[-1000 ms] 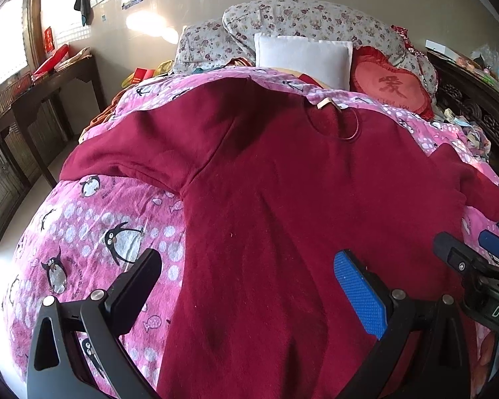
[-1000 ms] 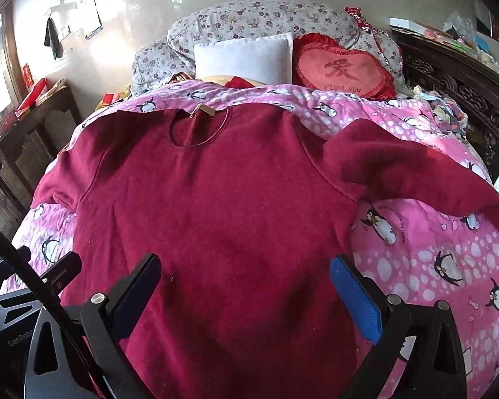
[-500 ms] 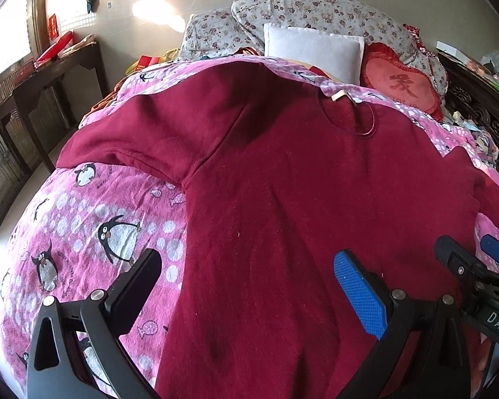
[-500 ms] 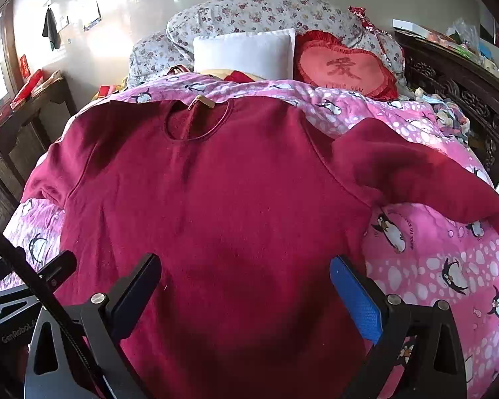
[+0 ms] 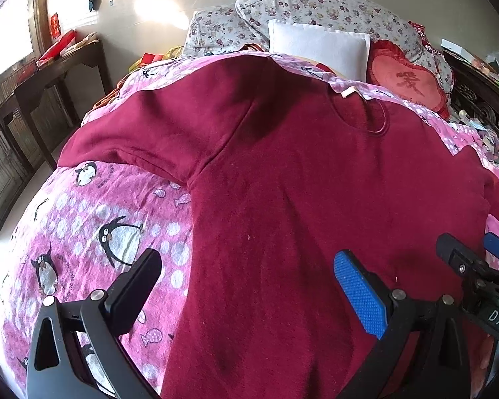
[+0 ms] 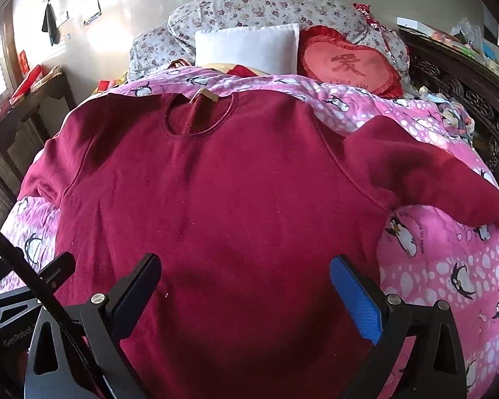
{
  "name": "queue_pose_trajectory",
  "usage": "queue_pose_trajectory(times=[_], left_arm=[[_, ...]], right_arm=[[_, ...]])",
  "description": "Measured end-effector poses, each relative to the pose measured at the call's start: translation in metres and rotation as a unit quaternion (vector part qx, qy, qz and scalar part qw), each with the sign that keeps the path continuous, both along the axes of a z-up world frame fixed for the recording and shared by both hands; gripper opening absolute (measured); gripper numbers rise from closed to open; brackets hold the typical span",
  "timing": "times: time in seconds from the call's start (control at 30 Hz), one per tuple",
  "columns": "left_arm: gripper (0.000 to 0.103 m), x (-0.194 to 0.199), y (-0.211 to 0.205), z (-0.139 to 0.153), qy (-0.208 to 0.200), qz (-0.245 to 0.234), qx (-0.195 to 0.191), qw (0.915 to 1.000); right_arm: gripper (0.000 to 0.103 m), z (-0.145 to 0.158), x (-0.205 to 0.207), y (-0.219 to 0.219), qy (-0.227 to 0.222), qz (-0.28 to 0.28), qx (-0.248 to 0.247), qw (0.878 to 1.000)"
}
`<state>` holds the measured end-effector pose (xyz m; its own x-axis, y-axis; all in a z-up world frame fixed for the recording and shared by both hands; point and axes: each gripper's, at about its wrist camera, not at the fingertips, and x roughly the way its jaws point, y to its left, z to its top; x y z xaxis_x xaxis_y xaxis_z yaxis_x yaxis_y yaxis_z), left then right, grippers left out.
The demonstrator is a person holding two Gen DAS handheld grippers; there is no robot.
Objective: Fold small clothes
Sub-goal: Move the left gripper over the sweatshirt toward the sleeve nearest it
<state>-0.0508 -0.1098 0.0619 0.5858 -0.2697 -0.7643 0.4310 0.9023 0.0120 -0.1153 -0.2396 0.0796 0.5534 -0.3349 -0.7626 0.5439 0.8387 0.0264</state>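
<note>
A bed covered by a pink quilt printed with penguins and white dots (image 5: 93, 232) (image 6: 449, 266) fills both views. Spread flat across the quilt lies a large dark red long-sleeved fleece sweatshirt (image 5: 299, 199) (image 6: 233, 199), neckline toward 12 o'clock and hem toward 6 o'clock. In the left wrist view one sleeve stretches out toward 9 o'clock; in the right wrist view the other sleeve runs toward 3 o'clock. A small tan label (image 6: 204, 94) sits at the collar.

At the head of the bed, toward 12 o'clock, a grey floral bolster (image 6: 266, 6) lies behind a white square pillow (image 5: 319, 46) (image 6: 249, 46). Just beside the pillow, toward 1 o'clock, rests a red heart-shaped cushion (image 5: 409, 83) (image 6: 349, 63). A dark wooden side surface (image 5: 43, 76) stands along the wall at 10 o'clock.

The left tool (image 5: 249, 286) hovers over the sweatshirt's lower left edge, fingers wide apart and holding nothing. The right tool (image 6: 246, 286) hovers over the sweatshirt's lower body, fingers likewise spread with nothing between them.
</note>
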Motion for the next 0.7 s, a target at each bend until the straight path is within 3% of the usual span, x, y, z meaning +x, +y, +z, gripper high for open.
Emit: queue_pose_trajectory(times=[0.33, 0.7], left_arm=[[0.103, 0.011, 0.005, -0.001, 0.008, 0.003, -0.003, 1.0000], [0.103, 0.040, 0.035, 0.002, 0.021, 0.041, -0.018, 0.9988]], right_arm=[[0.103, 0.000, 0.013, 0.001, 0.007, 0.004, -0.007, 1.000], [0.103, -0.007, 0.041, 0.009, 0.020, 0.024, -0.021, 0.999]])
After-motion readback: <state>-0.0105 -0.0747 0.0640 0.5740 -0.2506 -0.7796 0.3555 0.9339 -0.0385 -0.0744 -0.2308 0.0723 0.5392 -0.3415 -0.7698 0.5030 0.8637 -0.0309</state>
